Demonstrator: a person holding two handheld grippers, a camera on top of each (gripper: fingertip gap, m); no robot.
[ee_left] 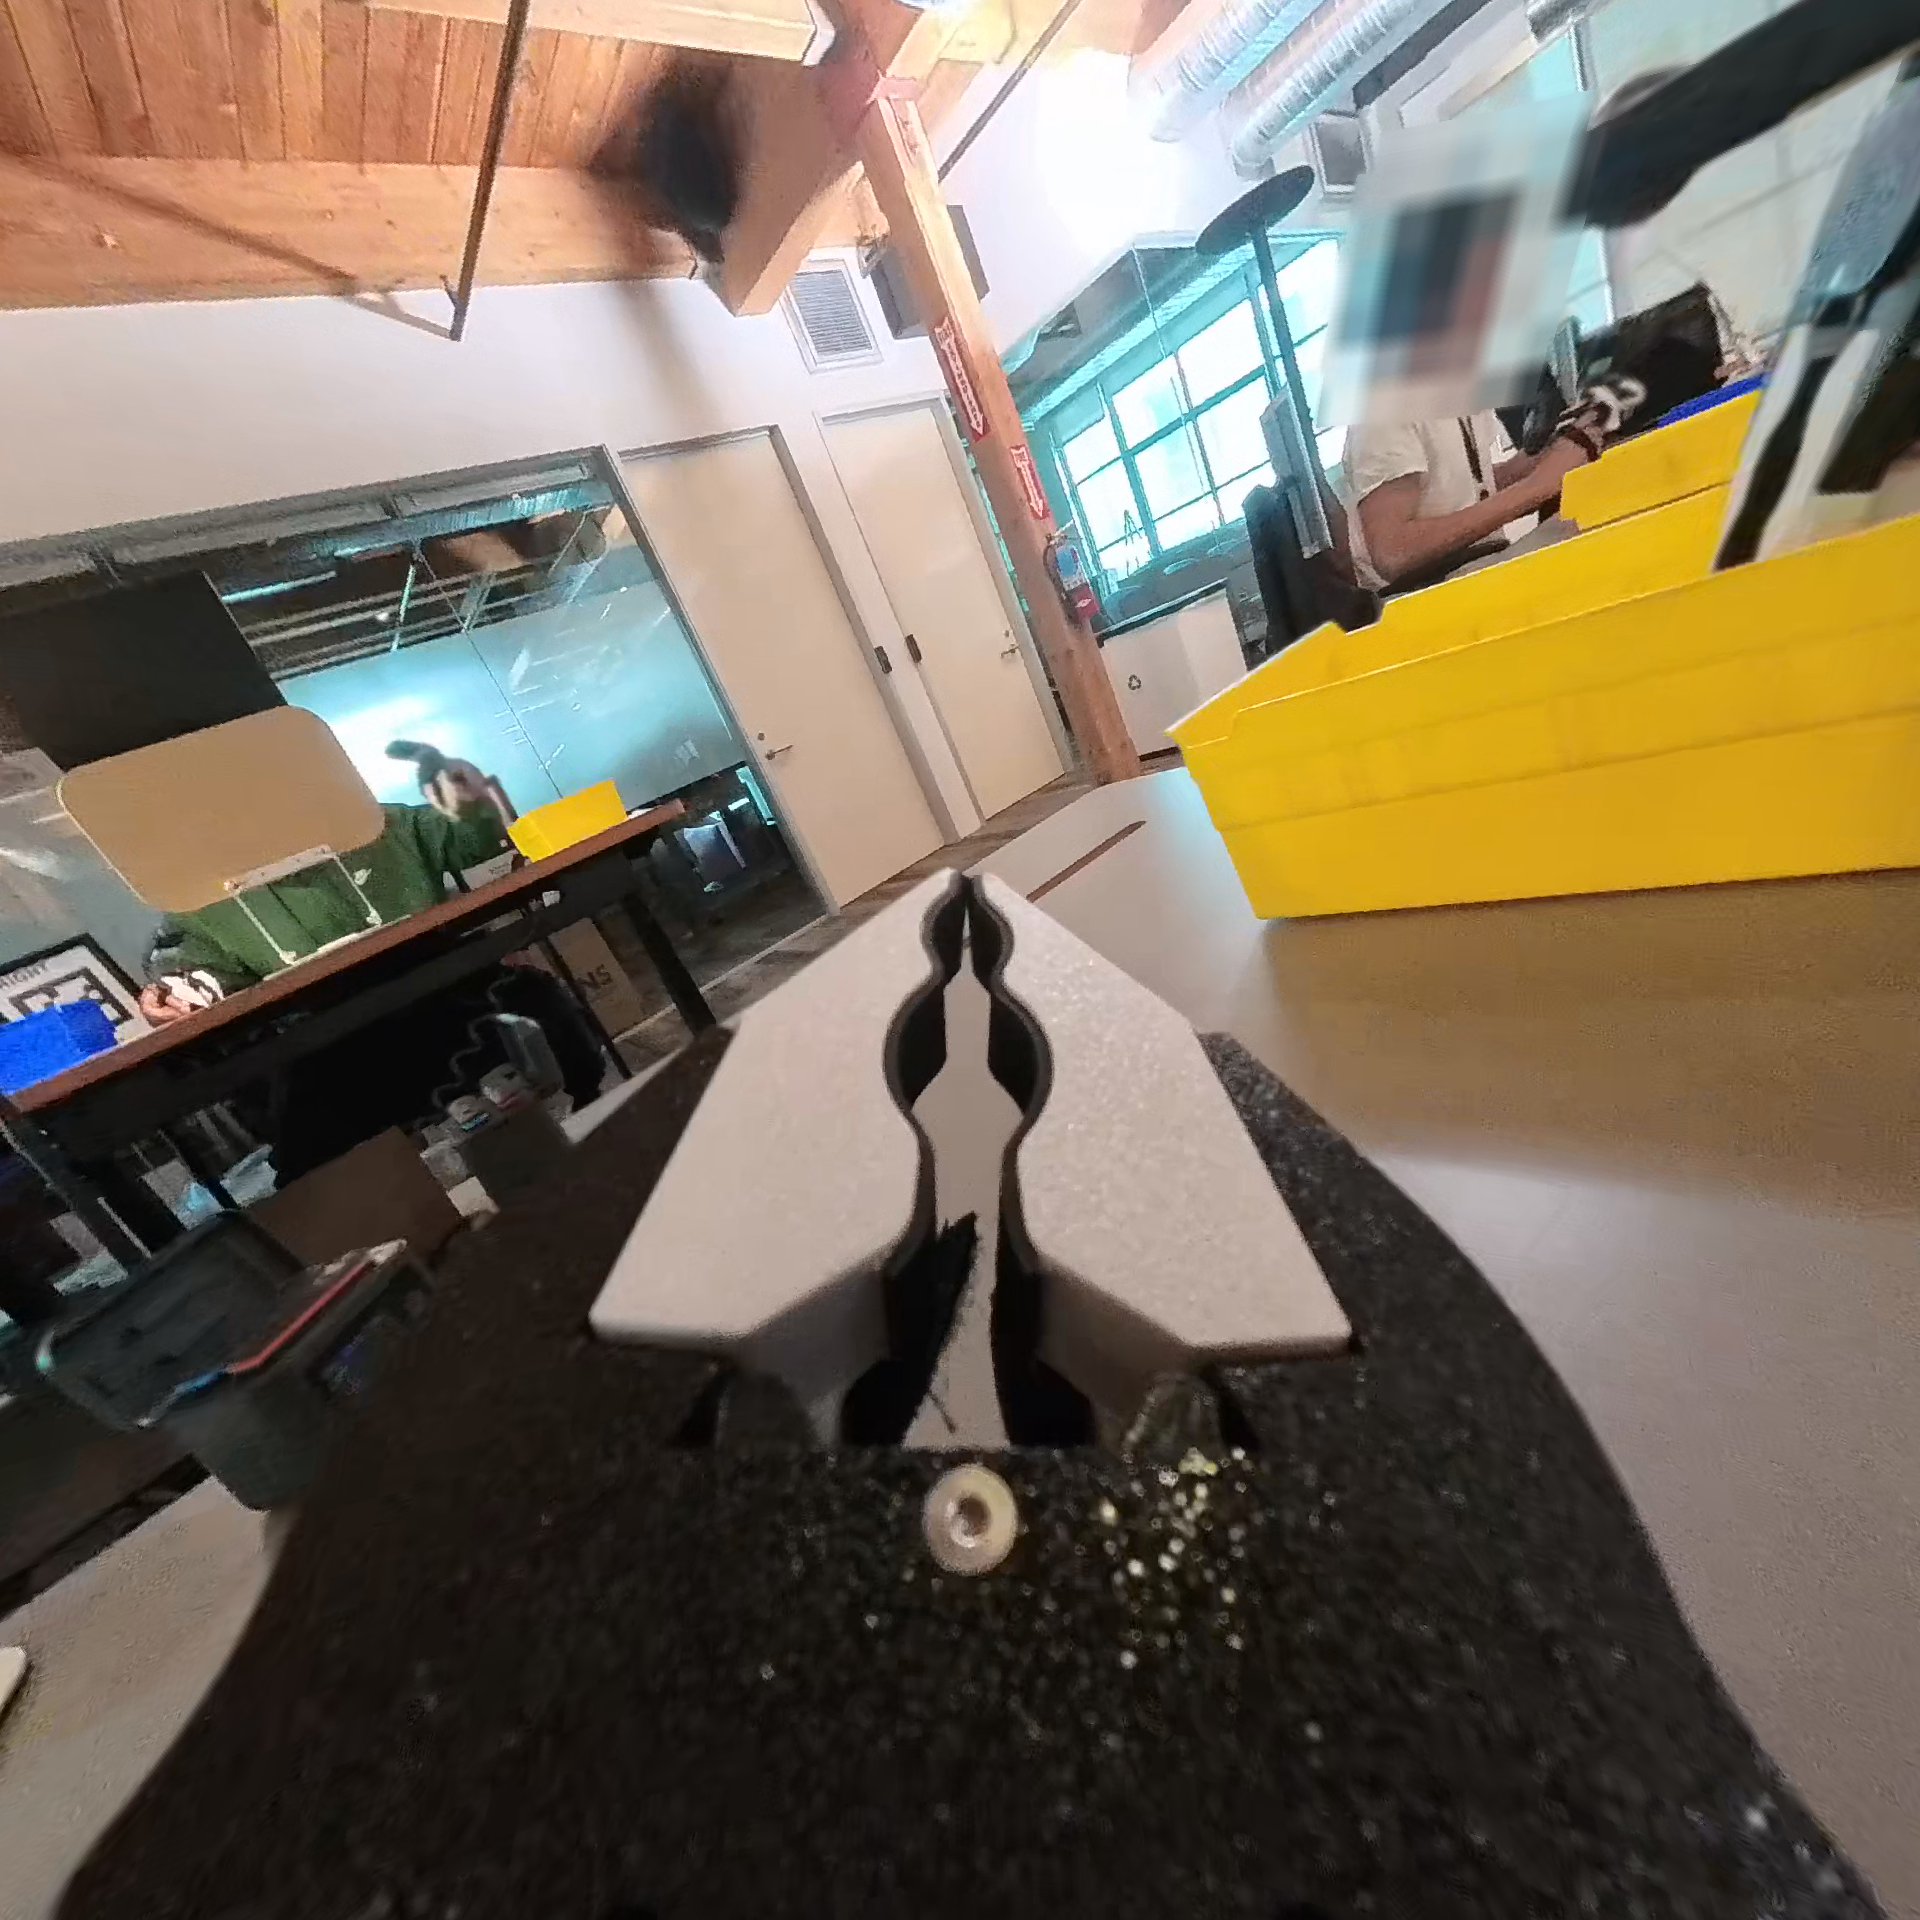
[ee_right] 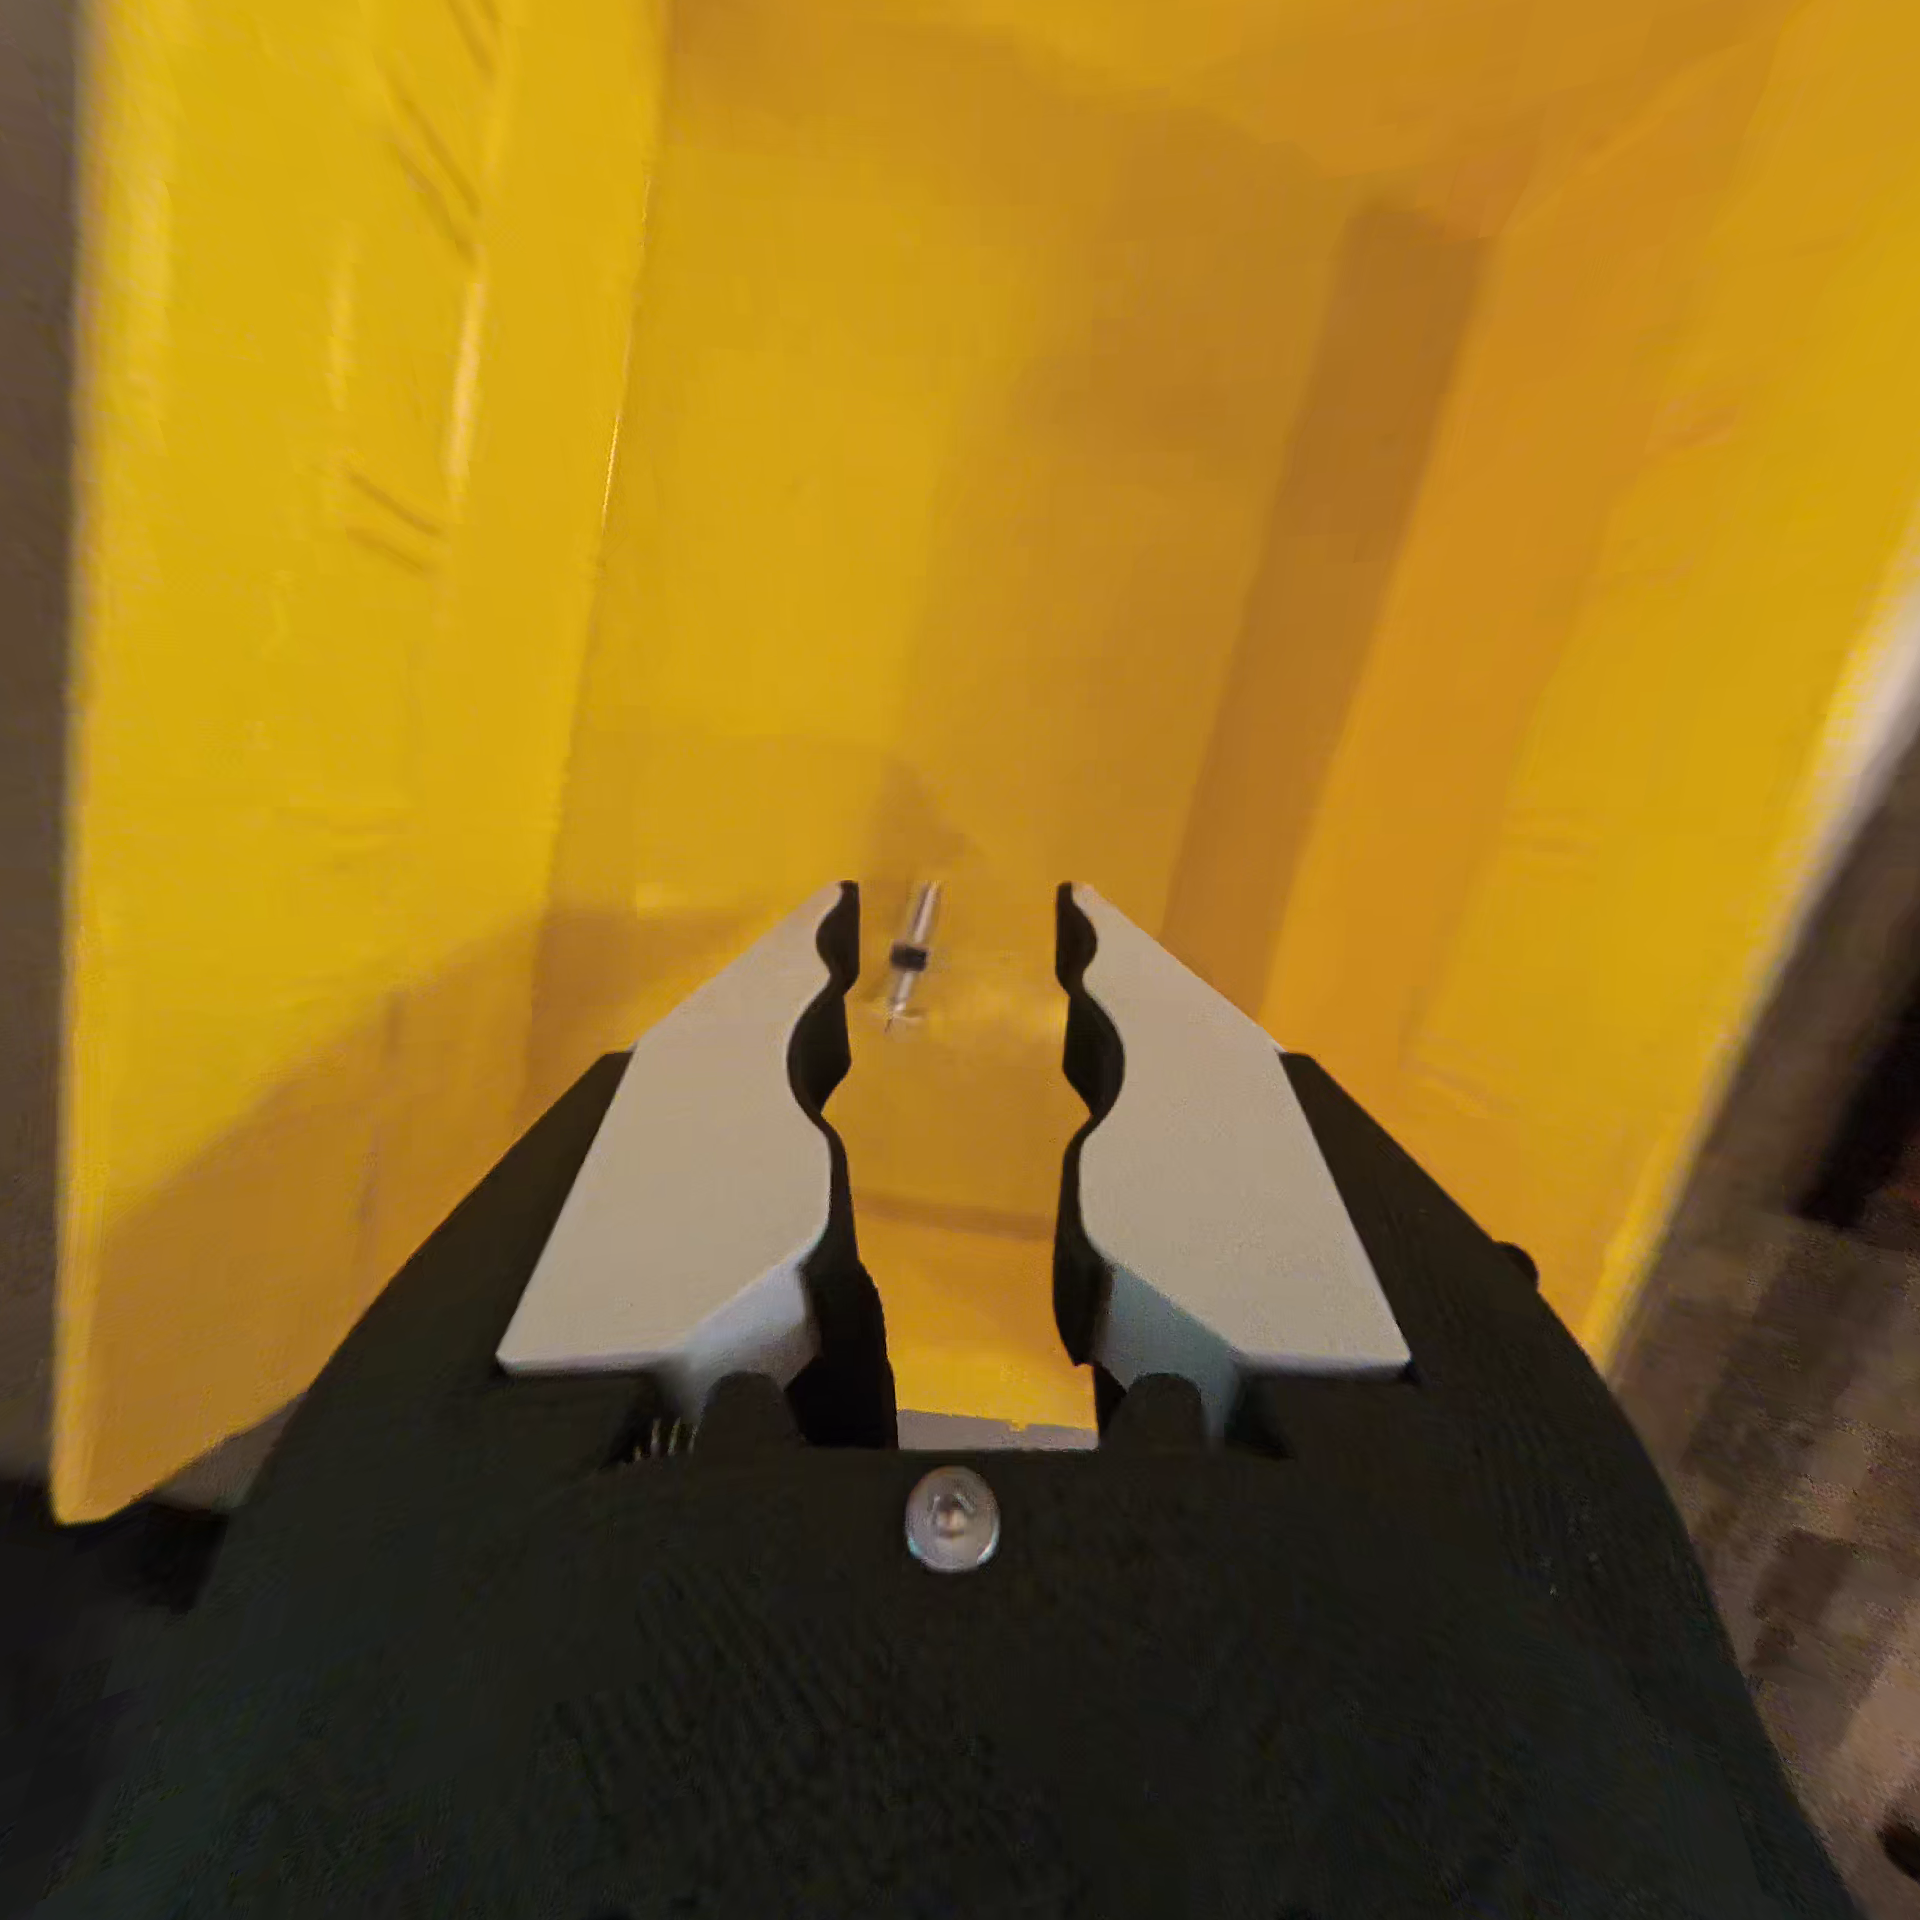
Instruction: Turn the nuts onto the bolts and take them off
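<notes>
In the right wrist view my right gripper (ee_right: 954,894) is open and points down into a yellow bin (ee_right: 935,468). A small silver bolt with a dark nut on its shaft (ee_right: 910,951) lies on the bin floor between the fingertips, nearer the left finger. Nothing is held. In the left wrist view my left gripper (ee_left: 966,883) is shut and empty, low over a grey table (ee_left: 1558,1143), beside a yellow bin (ee_left: 1558,748). The right gripper (ee_left: 1808,312) shows blurred at the upper right, over that bin.
A second yellow bin (ee_left: 1652,478) stands behind the first. People sit at desks in the background, one at a brown table (ee_left: 416,935) on the left. In the right wrist view the bin's walls (ee_right: 312,623) close in on both sides, with floor (ee_right: 1818,1351) at the right. Tip to tip, the grippers are about 35 cm apart.
</notes>
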